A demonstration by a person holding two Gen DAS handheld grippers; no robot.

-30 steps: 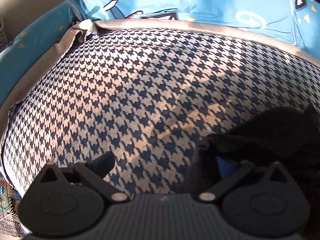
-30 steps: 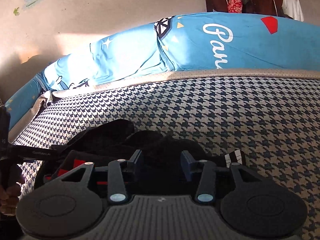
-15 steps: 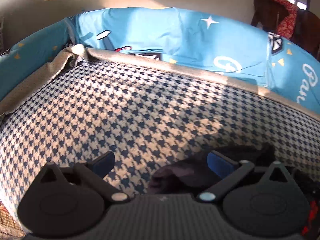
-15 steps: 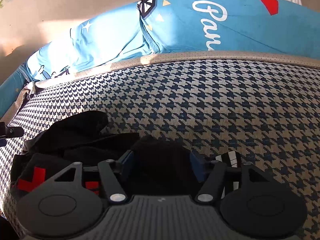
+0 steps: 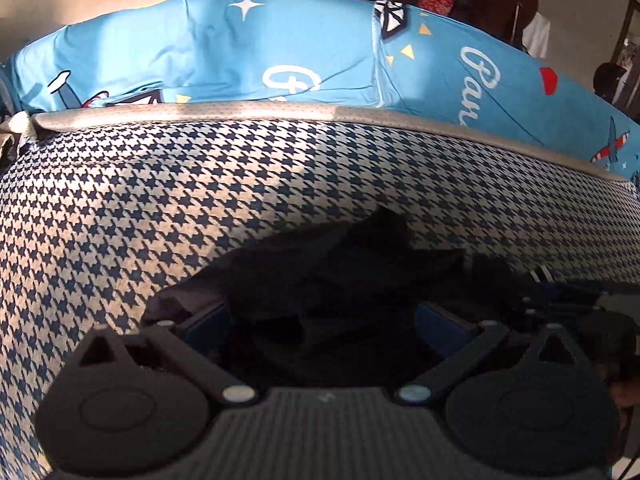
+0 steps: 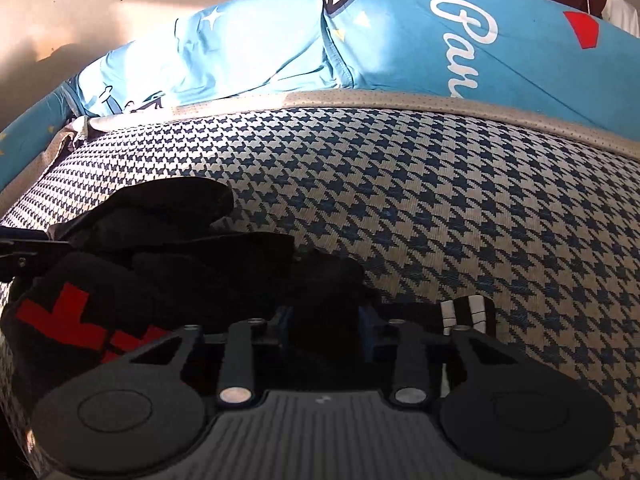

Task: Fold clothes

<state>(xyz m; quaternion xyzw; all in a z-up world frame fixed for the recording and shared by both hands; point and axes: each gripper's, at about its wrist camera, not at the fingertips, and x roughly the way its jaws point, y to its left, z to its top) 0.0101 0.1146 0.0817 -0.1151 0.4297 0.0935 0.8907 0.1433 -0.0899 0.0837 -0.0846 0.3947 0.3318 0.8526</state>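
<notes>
Two tools on one soft, light black garment (image 5: 344,276): left tool (image 5: 320,322) wide open around it, right tool (image 6: 324,330) nearly closed on a bunched fold; pinch edges, not bulk.

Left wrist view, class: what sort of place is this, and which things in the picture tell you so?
Probably a bedroom at home: a checked bed cover lies wide, blue printed bedding is heaped behind it, and dark clothes sit on the bed.
</notes>
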